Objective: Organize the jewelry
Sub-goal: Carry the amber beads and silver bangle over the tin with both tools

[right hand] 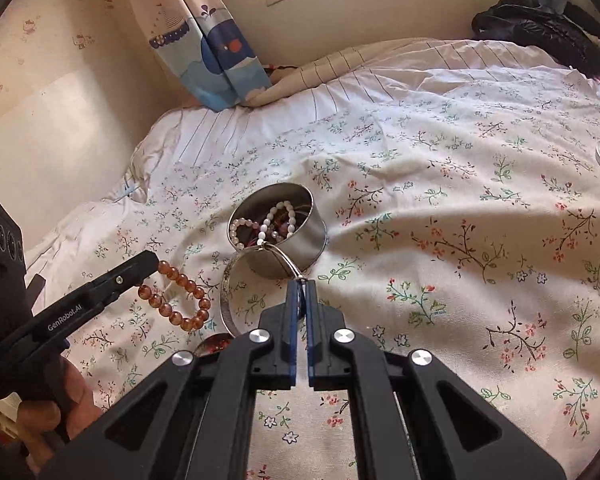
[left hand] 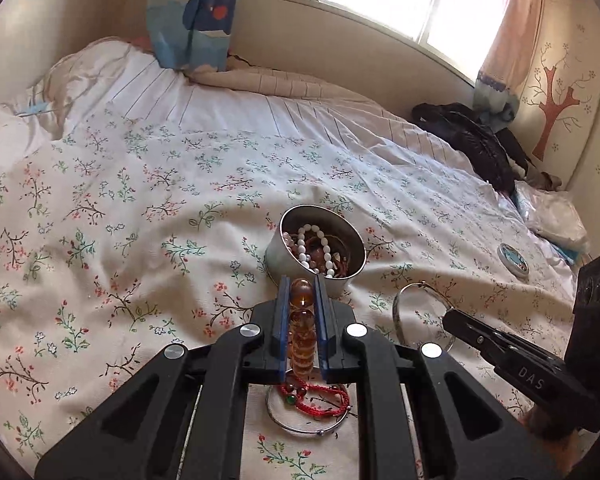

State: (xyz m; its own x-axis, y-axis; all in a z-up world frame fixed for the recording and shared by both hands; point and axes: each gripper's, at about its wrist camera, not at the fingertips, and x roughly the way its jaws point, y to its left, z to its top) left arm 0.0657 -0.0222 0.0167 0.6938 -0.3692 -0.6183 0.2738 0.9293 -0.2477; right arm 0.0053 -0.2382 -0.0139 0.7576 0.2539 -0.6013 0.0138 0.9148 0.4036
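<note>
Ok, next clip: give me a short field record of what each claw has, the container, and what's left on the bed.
surface: floral white bedsheet
left claw: shut on amber glass bead bracelet, lifted off the sheet
right claw: shut on thin silver wire bangle, loop hanging in front of the tin
container: round silver metal tin, open, holding white and pink bead strands
tin lid: lying apart on the sheet
left on bed: red cord bracelet, silver bangle

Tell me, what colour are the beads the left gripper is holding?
Translucent amber-orange; the bead bracelet shows best in the right wrist view.
</note>
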